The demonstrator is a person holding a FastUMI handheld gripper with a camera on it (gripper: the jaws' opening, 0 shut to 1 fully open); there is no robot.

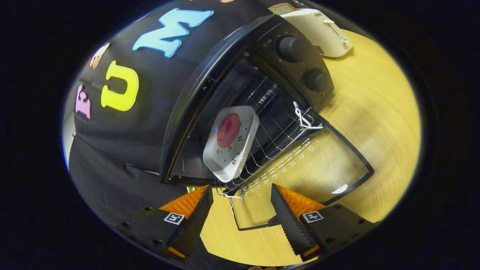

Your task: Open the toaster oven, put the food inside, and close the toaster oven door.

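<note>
Toaster oven [210, 93], glass door [311, 168] folded down open — white plate [240, 150] with pink food [228, 130] on wire rack [275, 131] inside; gripper [242, 200] spread wide, empty, at door's edge.

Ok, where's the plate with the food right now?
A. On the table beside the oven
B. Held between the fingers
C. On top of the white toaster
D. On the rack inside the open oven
D: the plate sits on the rack inside the oven, whose door hangs open, and the gripper is open with nothing between its fingers.
</note>
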